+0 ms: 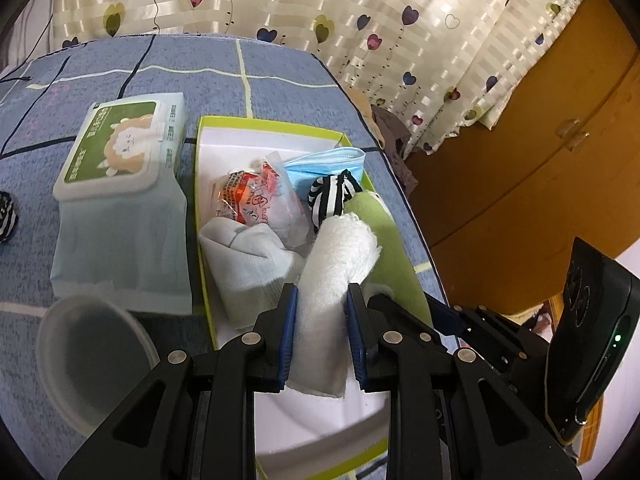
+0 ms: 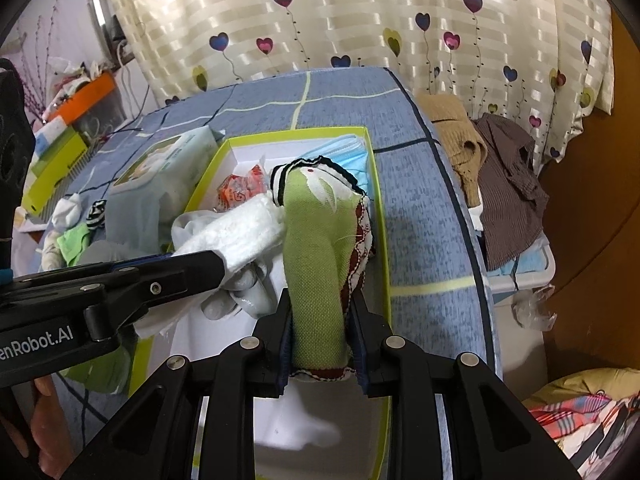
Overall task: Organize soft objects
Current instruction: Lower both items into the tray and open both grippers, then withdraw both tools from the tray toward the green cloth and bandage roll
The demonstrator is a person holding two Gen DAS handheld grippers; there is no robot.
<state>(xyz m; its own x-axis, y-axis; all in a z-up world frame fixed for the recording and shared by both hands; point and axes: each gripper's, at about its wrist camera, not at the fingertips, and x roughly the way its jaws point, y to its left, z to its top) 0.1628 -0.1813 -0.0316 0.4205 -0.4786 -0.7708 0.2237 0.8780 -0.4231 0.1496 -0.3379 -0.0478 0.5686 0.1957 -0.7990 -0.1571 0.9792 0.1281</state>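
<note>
Green-rimmed box [image 1: 206, 216] holds mask [image 1: 320, 162], perhaps snack packets; left gripper [image 1: 322, 300] clamps white towel [image 1: 336, 264], right gripper [image 2: 320, 316] green cloth [image 2: 316, 264]

near end of the lime-rimmed box [image 1: 208, 216] hidden behind the left gripper [image 1: 322, 304]; its floor there blurred white. base of the white towel roll [image 1: 336, 264] lost between the pads. print on the wipes pack [image 1: 120, 148] too small to read. translucent cup [image 1: 92, 360] at the bed's near left edge smeared out of focus. striped cloth [image 1: 6, 216] cut by the left frame edge. in the right wrist view, lower end of the green sock [image 2: 316, 264] buried in the right gripper [image 2: 322, 320], lettering on the other gripper cut off at the left edge.
</note>
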